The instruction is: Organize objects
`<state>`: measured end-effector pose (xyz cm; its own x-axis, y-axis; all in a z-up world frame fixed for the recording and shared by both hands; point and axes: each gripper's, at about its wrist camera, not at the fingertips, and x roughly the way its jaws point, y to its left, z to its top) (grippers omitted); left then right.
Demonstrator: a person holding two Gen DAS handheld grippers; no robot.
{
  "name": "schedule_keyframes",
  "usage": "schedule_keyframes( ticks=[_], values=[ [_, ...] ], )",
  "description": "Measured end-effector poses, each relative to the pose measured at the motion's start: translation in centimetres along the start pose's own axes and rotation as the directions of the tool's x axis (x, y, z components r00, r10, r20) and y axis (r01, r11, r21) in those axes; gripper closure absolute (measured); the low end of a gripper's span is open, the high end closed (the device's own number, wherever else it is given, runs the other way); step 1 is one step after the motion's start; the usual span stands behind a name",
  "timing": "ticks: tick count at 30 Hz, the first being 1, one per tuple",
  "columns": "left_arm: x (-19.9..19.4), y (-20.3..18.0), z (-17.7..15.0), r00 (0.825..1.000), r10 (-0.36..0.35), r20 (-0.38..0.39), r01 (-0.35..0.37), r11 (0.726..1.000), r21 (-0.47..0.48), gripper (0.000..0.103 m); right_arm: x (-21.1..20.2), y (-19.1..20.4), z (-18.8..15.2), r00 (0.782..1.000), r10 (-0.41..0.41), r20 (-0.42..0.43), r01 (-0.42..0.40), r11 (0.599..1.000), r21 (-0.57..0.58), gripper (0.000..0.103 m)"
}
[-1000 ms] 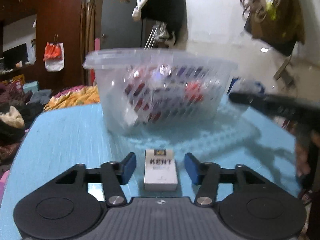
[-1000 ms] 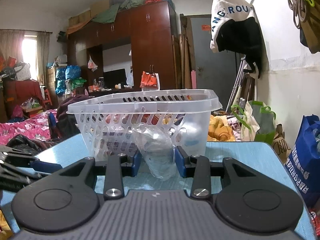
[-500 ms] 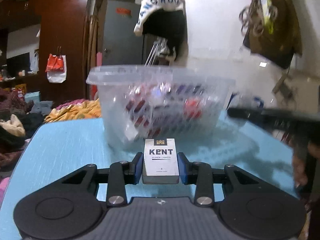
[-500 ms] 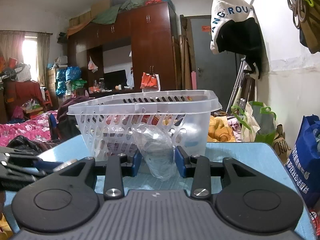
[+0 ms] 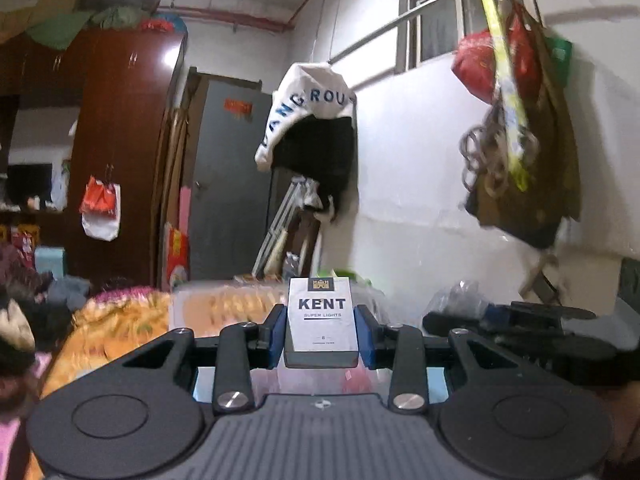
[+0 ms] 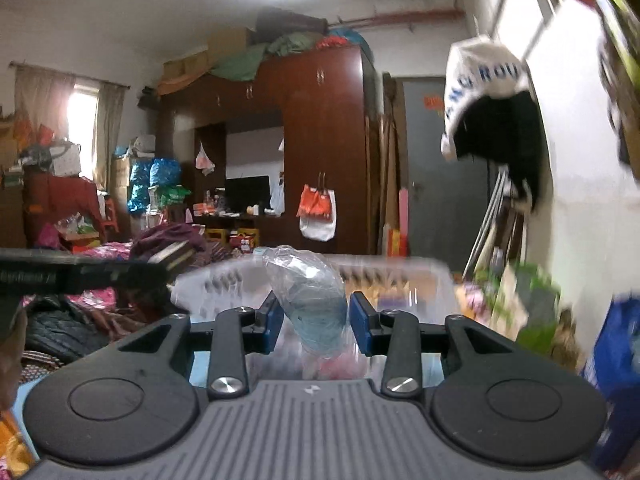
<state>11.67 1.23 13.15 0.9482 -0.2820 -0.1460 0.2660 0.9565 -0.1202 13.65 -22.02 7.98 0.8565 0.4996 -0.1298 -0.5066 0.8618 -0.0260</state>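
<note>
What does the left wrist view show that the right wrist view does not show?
Only the left wrist view shows the white KENT cigarette pack as a readable label, clamped upright in the left gripper, and the window with hanging bags beside it.

Only the right wrist view shows the crumpled clear plastic bag gripped in the right gripper, and the curtained window.

Both show the white perforated plastic basket, blurred, the brown wooden wardrobe, the grey door and the white hanging cap.

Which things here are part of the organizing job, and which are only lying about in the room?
Job: KENT pack in left gripper; clear plastic bag in right gripper; white basket.

Lying about: hanging cap; orange-and-white bag; wardrobe.
</note>
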Motion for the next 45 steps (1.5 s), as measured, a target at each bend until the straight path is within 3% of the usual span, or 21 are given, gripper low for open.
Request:
schedule_keyframes(
  ticks=[4, 9, 10, 11, 12, 13, 15, 17, 20, 23, 27, 30, 36, 45],
  values=[
    [5.4, 0.9, 3.6, 0.995, 0.066, -0.073, -0.067, 0.998, -0.011, 0.063, 5.0, -0.9, 3.8, 0.997, -0.048, -0.059, 0.046, 0.999, -0.025, 0.063],
    [10.5, 2.6, 3.6, 0.975, 0.154, -0.158, -0.156, 0.988, -0.005, 0.063, 9.5, -2.3, 3.8, 0.988, -0.07, -0.141, 0.066, 0.997, -0.032, 0.062],
    [11.3, 2.9, 3.3, 0.973, 0.166, -0.159, -0.167, 0.986, 0.004, 0.054, 9.9, -2.3, 3.5, 0.987, -0.069, -0.143, 0.066, 0.997, -0.028, 0.057],
    [12.0, 3.1, 3.0, 0.969, 0.179, -0.168, -0.179, 0.984, 0.016, 0.043, 10.2, -2.5, 3.2, 0.987, -0.064, -0.147, 0.061, 0.998, -0.027, 0.031],
    [12.6, 3.4, 2.7, 0.966, 0.187, -0.179, -0.186, 0.982, 0.02, 0.021, 10.4, -2.6, 2.8, 0.985, -0.073, -0.155, 0.068, 0.997, -0.032, 0.015],
    [12.8, 3.7, 2.4, 0.966, 0.185, -0.178, -0.185, 0.983, 0.017, 0.017, 10.5, -2.7, 2.6, 0.985, -0.103, -0.141, 0.098, 0.994, -0.04, 0.0],
    [12.3, 4.0, 2.0, 0.972, 0.17, -0.16, -0.169, 0.985, 0.018, 0.017, 9.3, -2.7, 2.3, 0.987, -0.127, -0.094, 0.124, 0.991, -0.041, 0.0],
    [11.2, 3.7, 1.8, 0.977, 0.167, -0.131, -0.165, 0.986, 0.027, 0.013, 8.1, -3.4, 2.1, 0.993, -0.073, -0.091, 0.073, 0.997, 0.001, 0.0],
    [9.5, 2.7, 1.8, 0.983, 0.16, -0.094, -0.154, 0.986, 0.066, 0.0, 6.9, -4.1, 2.3, 0.991, -0.05, -0.126, 0.055, 0.998, 0.04, 0.0],
    [8.5, 1.8, 1.6, 0.981, 0.167, -0.102, -0.16, 0.984, 0.075, 0.0, 6.0, -4.3, 2.4, 0.982, -0.082, -0.168, 0.091, 0.995, 0.048, 0.0],
    [7.7, 0.9, 1.5, 0.966, 0.237, -0.102, -0.228, 0.969, 0.095, 0.0, 5.6, -4.8, 2.2, 0.979, -0.115, -0.168, 0.125, 0.991, 0.051, 0.0],
    [7.1, 0.7, 1.5, 0.97, 0.218, -0.112, -0.21, 0.974, 0.082, 0.0, 5.4, -5.0, 1.8, 0.976, -0.12, -0.179, 0.13, 0.99, 0.045, 0.0],
    [6.8, -0.3, 1.1, 0.96, 0.242, -0.139, -0.227, 0.967, 0.116, 0.0, 5.7, -5.4, 1.7, 0.969, -0.102, -0.224, 0.116, 0.992, 0.051, 0.0],
    [7.1, -1.3, 0.6, 0.953, 0.239, -0.188, -0.22, 0.968, 0.117, 0.0, 4.7, -5.8, 1.7, 0.973, -0.09, -0.211, 0.109, 0.991, 0.079, 0.0]
  ],
)
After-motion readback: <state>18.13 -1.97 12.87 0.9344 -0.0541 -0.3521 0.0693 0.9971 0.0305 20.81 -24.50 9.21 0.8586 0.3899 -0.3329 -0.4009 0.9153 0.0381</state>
